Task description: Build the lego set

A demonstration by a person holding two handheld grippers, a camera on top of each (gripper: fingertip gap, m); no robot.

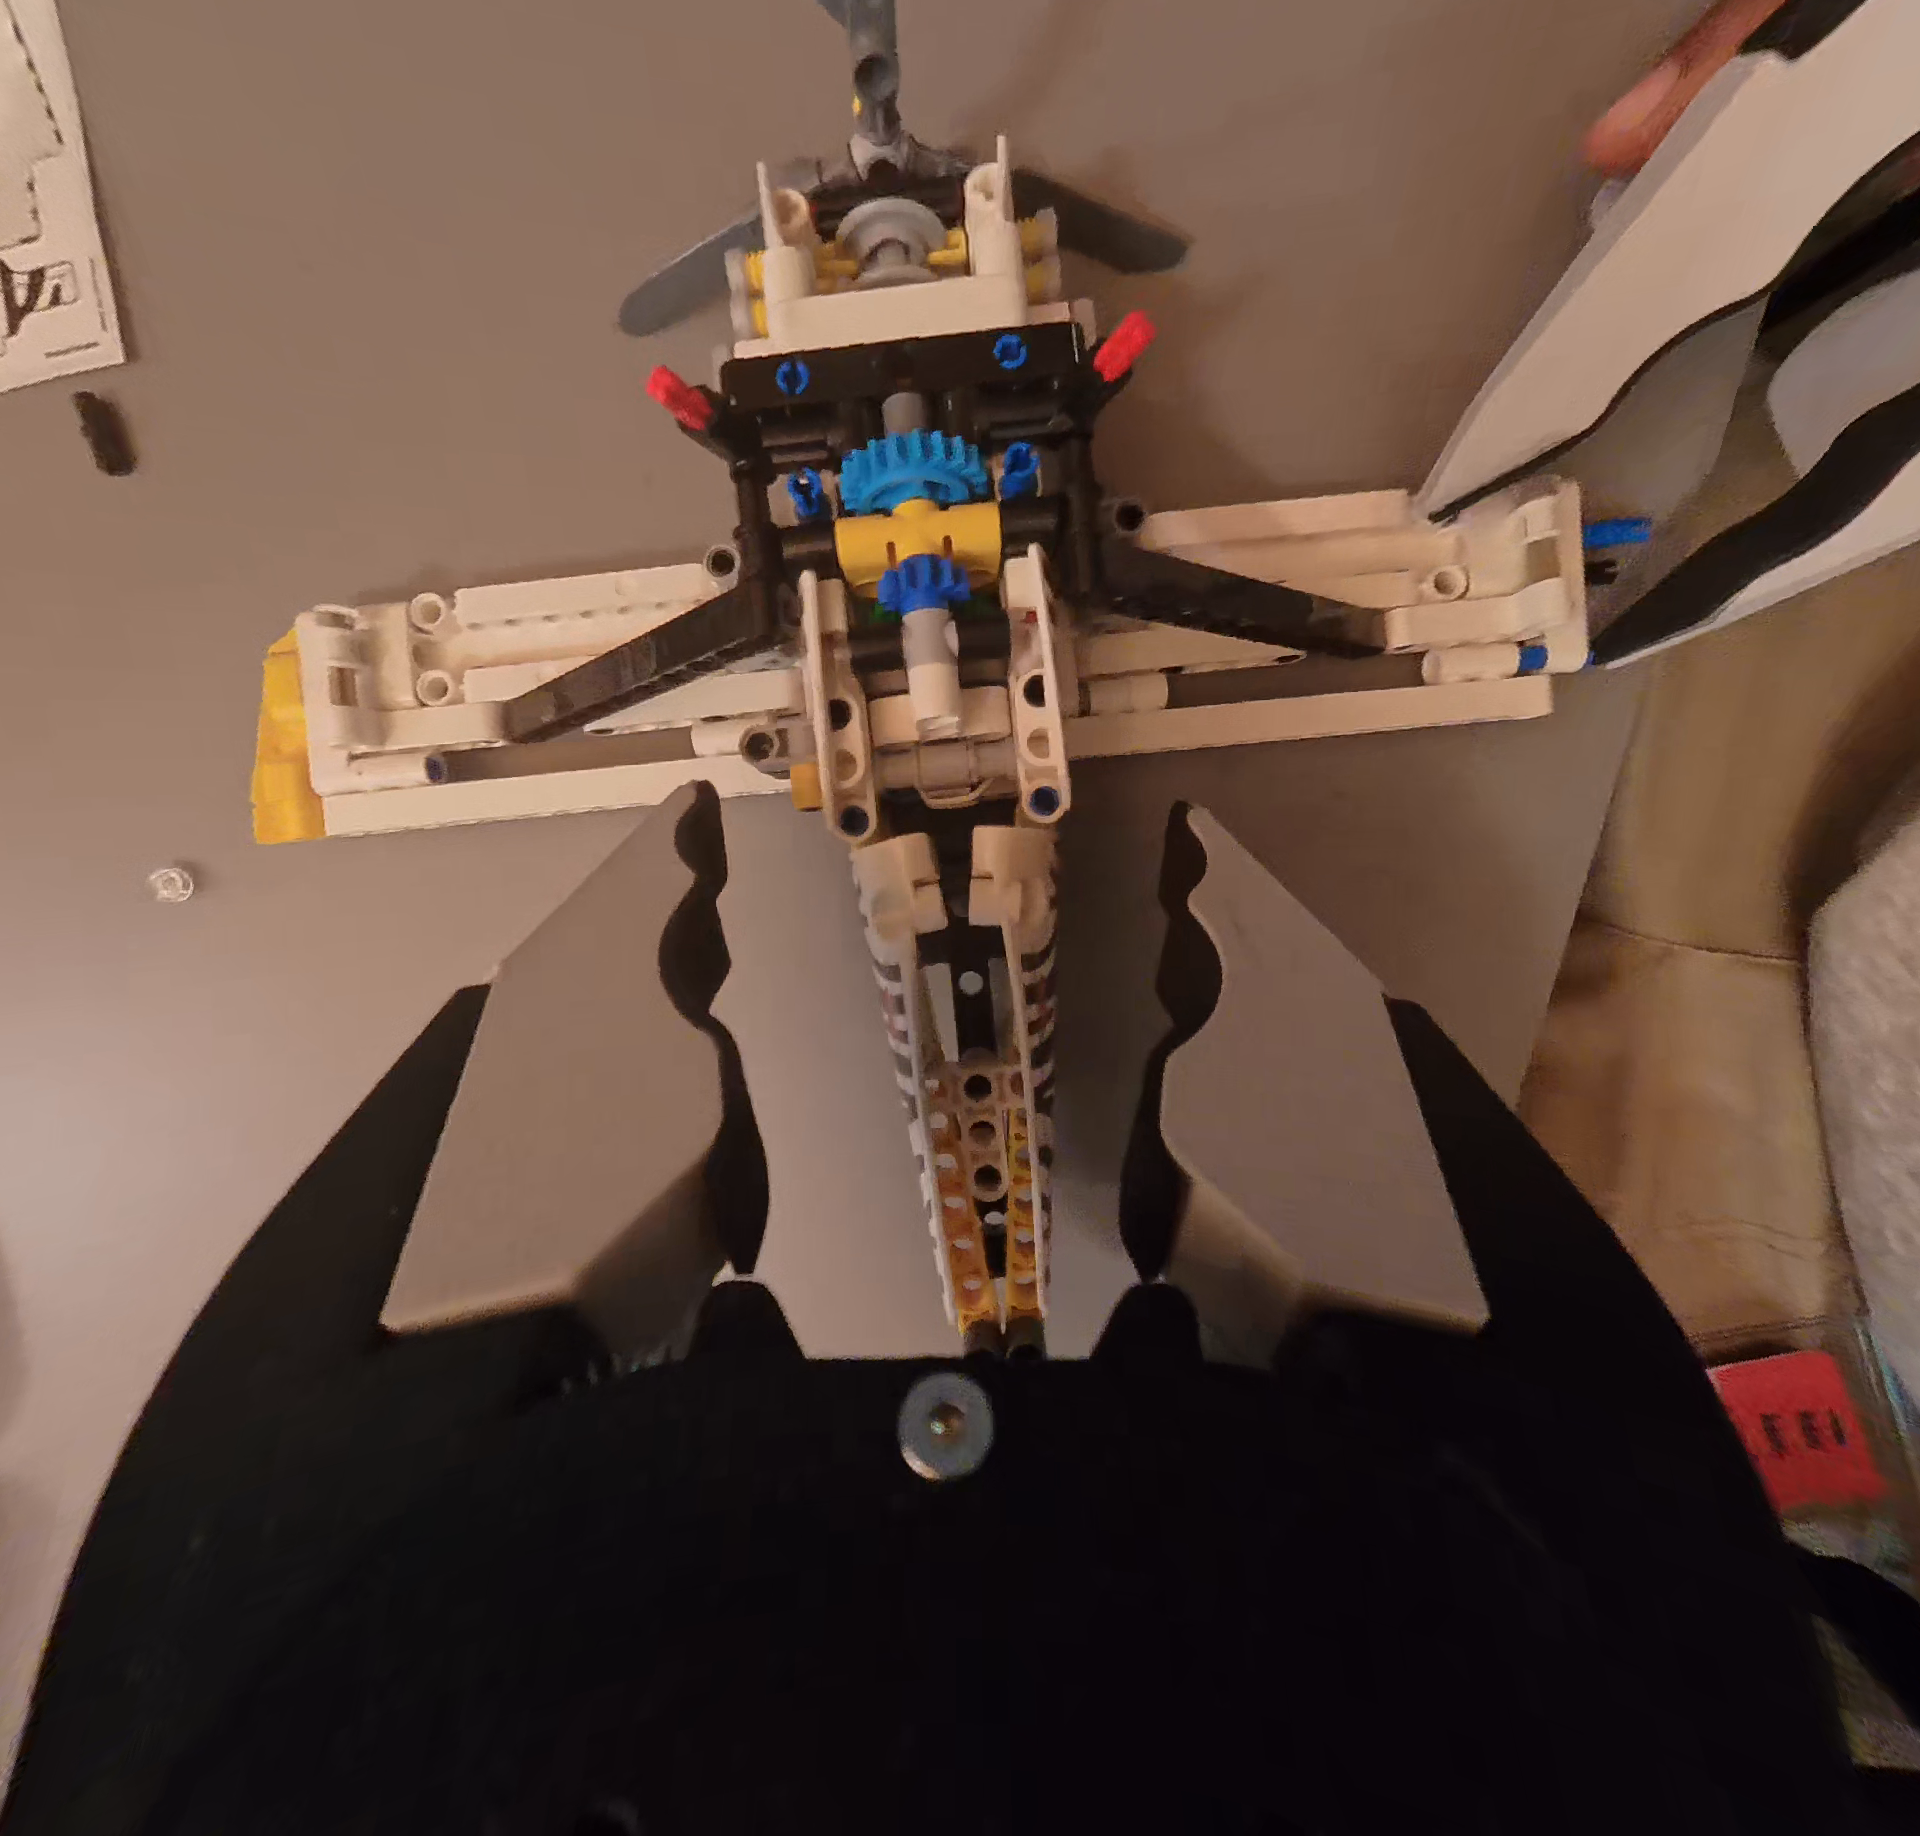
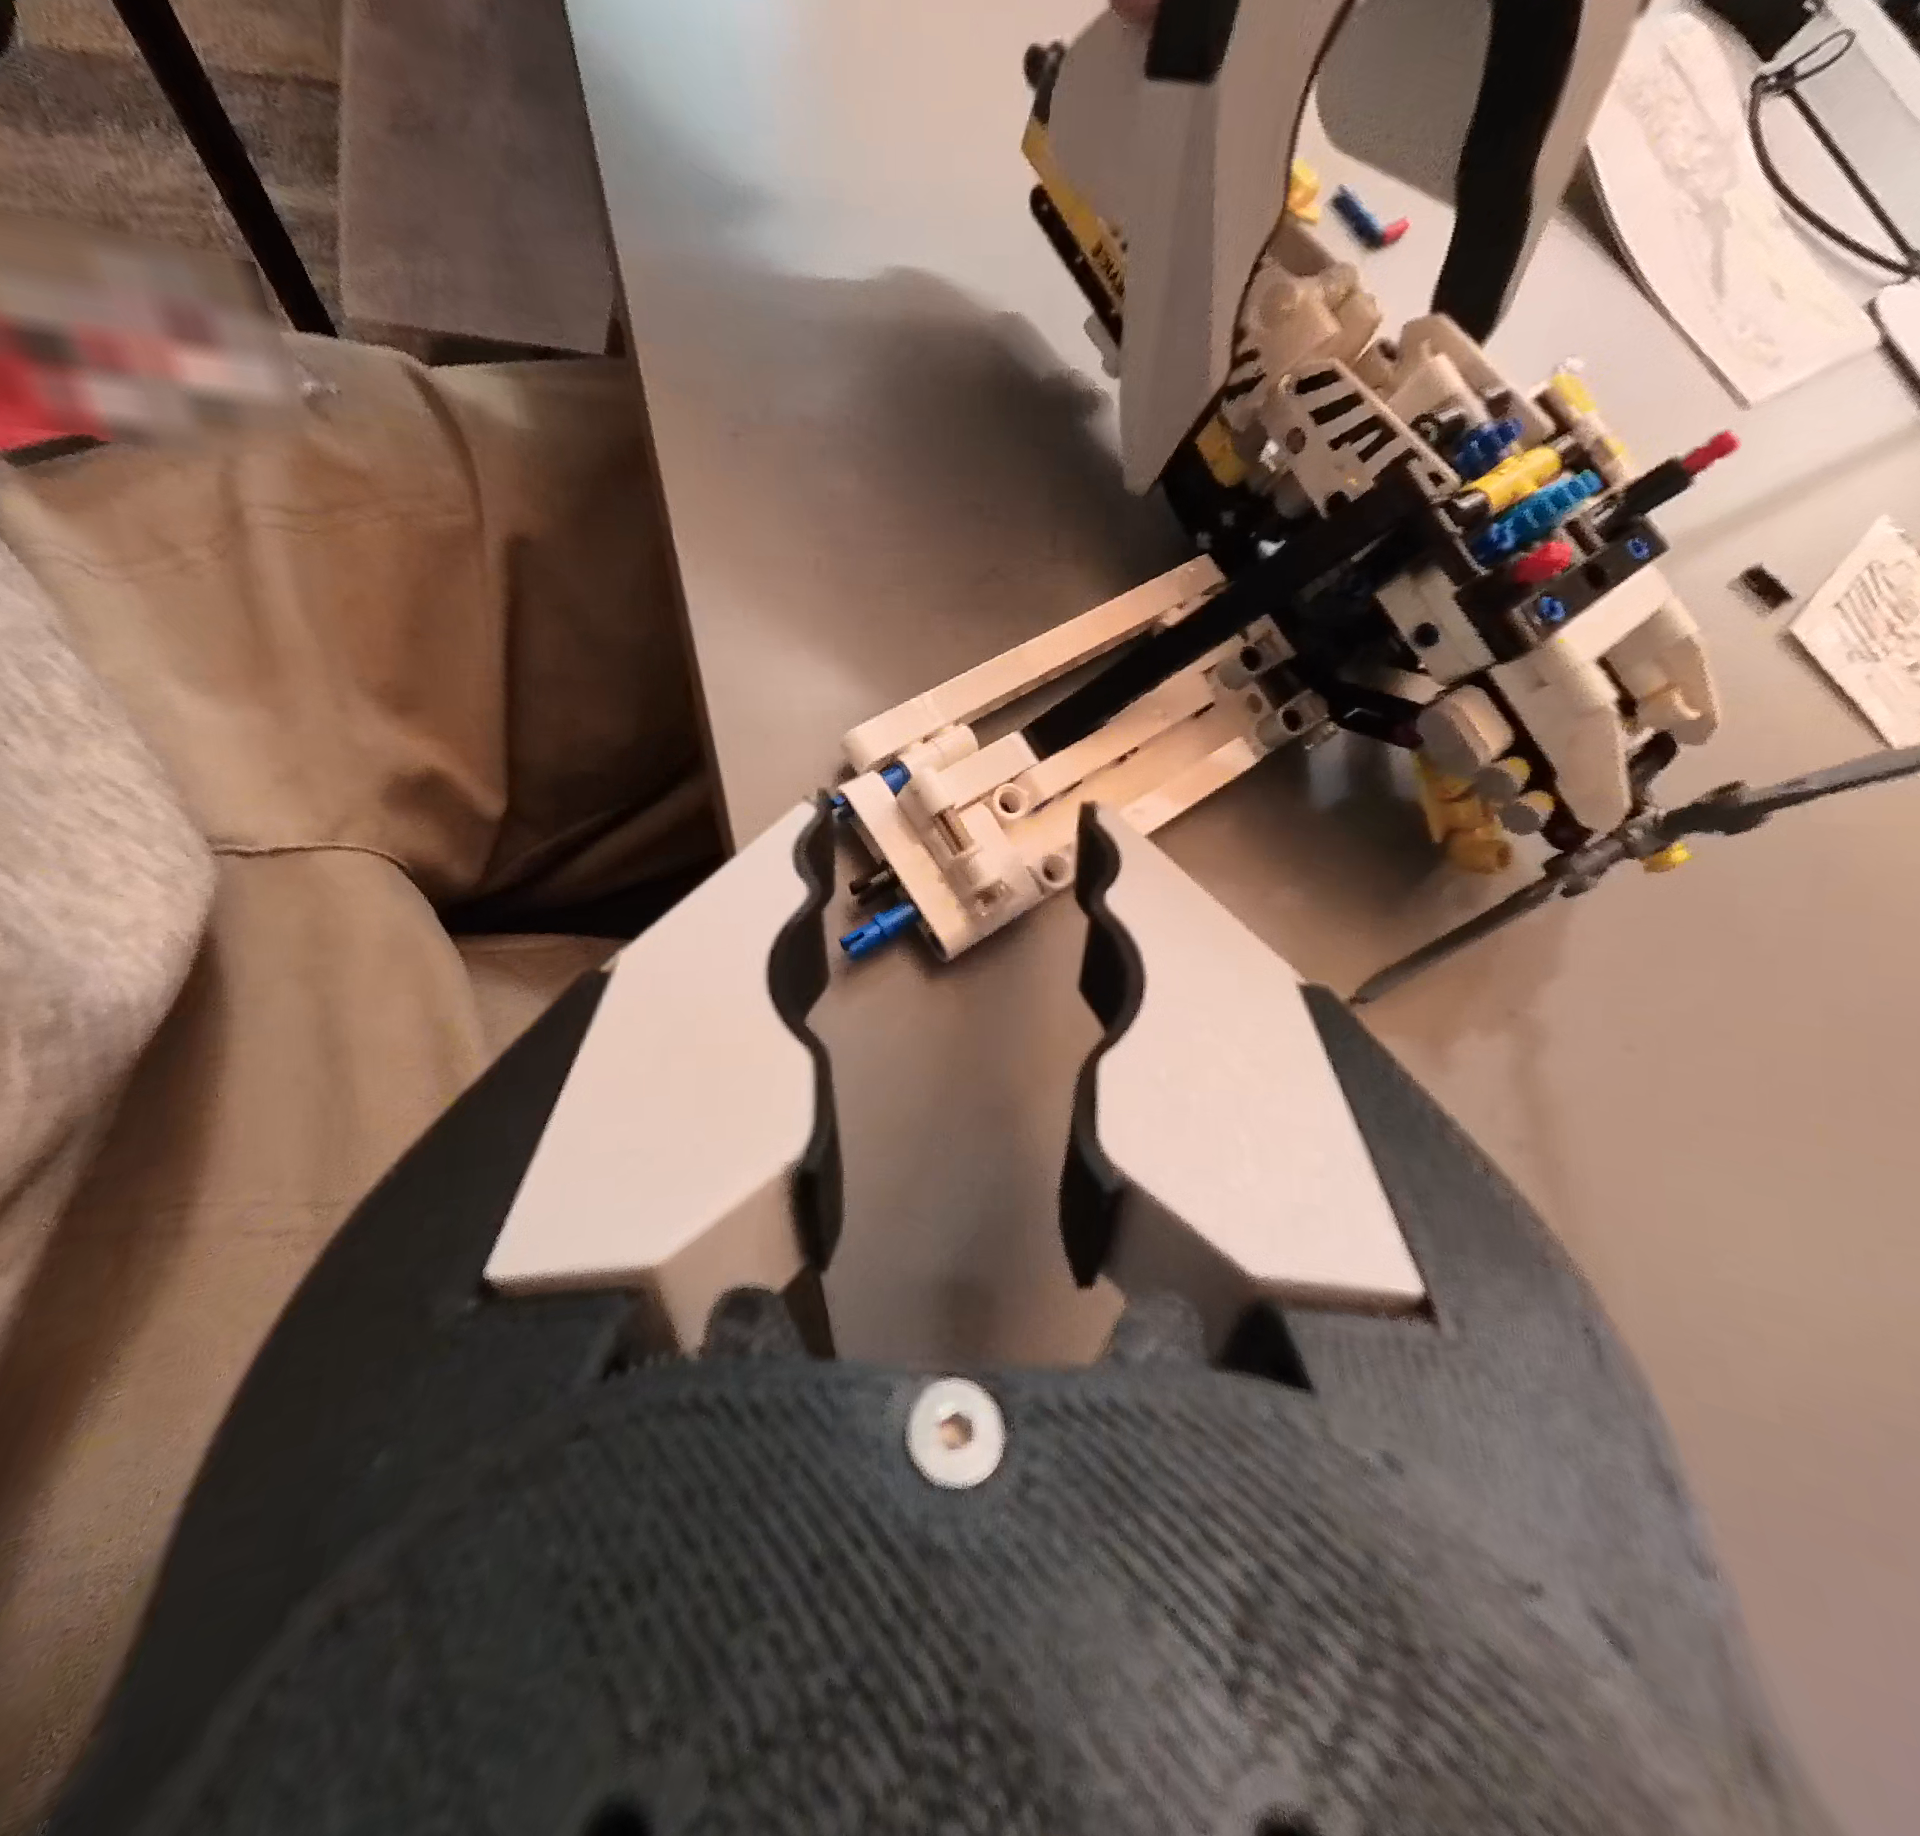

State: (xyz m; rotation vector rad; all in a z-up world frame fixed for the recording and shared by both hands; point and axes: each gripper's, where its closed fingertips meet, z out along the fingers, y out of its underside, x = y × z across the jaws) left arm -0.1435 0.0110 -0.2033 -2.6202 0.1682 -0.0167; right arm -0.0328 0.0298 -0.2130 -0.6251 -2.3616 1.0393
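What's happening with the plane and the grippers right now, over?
Left gripper open, straddling the plane's tail. Right gripper open at a wingtip. Plane half-built on the table. Loose black piece lying nearby.

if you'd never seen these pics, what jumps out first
The half-built white, black and yellow lego plane fills the middle of the grey table, wings spread, its blue gears exposed. The left gripper straddles its tail, fingers apart. The right gripper reaches open-jawed for the wing tip.
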